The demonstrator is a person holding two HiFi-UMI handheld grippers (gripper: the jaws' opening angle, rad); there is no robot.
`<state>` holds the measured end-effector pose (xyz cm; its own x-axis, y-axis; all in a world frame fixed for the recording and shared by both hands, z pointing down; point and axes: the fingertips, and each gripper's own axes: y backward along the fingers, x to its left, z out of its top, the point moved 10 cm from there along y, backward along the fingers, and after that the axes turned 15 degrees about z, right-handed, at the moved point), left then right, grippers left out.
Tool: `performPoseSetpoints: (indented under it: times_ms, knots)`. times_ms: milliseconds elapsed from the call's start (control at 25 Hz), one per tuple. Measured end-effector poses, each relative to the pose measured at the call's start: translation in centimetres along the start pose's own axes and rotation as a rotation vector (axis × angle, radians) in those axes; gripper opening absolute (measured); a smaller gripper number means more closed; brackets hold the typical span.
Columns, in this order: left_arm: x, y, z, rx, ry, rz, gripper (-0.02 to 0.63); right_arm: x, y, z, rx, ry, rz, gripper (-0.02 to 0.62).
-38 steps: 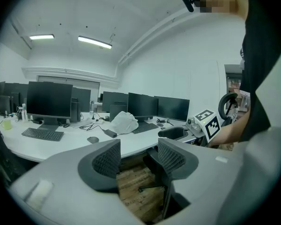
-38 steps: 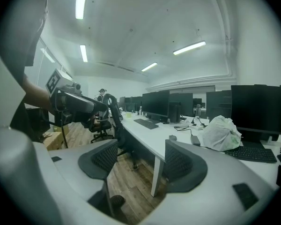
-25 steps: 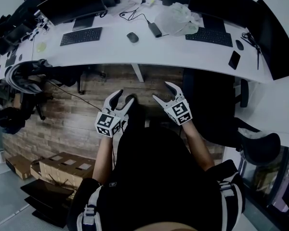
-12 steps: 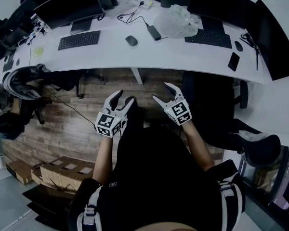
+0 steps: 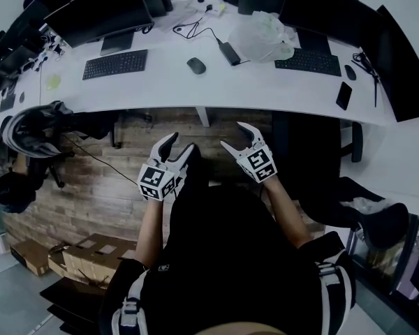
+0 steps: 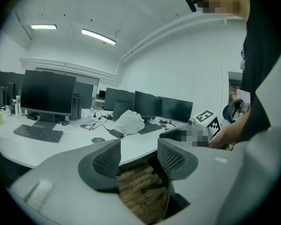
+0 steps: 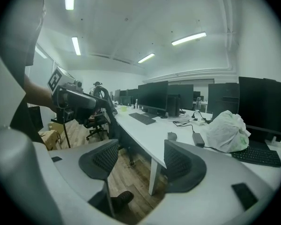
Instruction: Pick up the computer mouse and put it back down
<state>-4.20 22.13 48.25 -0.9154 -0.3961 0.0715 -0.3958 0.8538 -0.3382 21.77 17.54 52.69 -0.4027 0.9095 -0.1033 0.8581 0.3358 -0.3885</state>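
A dark grey computer mouse (image 5: 195,65) lies on the long white desk (image 5: 216,89), between a black keyboard (image 5: 115,64) and a black power brick (image 5: 229,51). The same mouse (image 6: 98,139) shows small in the left gripper view, and the mouse (image 7: 172,136) sits just past the right jaw in the right gripper view. Both grippers hang in front of the desk's near edge, over the wooden floor. My left gripper (image 5: 179,147) is open and empty. My right gripper (image 5: 236,137) is open and empty too. Neither touches the desk.
Several monitors (image 5: 101,9) line the desk's far side. A white plastic bag (image 5: 262,37), a second keyboard (image 5: 309,61), a phone (image 5: 343,95) and another mouse (image 5: 350,72) lie to the right. Office chairs (image 5: 35,128) stand left and right, with cardboard boxes (image 5: 91,253) on the floor.
Both grippers and the head have moved slightly toward the desk; the desk and mouse sit a little lower and nearer in the head view. The jaws look unchanged.
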Motion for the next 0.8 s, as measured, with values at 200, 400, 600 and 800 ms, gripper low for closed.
performPoseSetpoints:
  times_ms: [200, 400, 600, 800]
  knots:
    - [4.3, -2.5, 0.8, -0.003, 0.006, -0.013, 0.239, -1.9, -3.6, 1.6, 0.023, 0.007, -0.005, 0.305]
    - [8.4, -5.0, 1.7, -0.01, 0.014, -0.027, 0.239, -4.0, -7.2, 3.3, 0.044, 0.023, -0.006, 0.305]
    - [12.0, -7.1, 2.3, 0.0, 0.017, -0.039, 0.238, -5.7, -10.6, 4.7, 0.078, 0.025, -0.003, 0.304]
    - [15.0, -8.2, 2.9, 0.004, 0.013, -0.05, 0.236, -6.6, -13.8, 5.8, 0.088, 0.024, 0.002, 0.302]
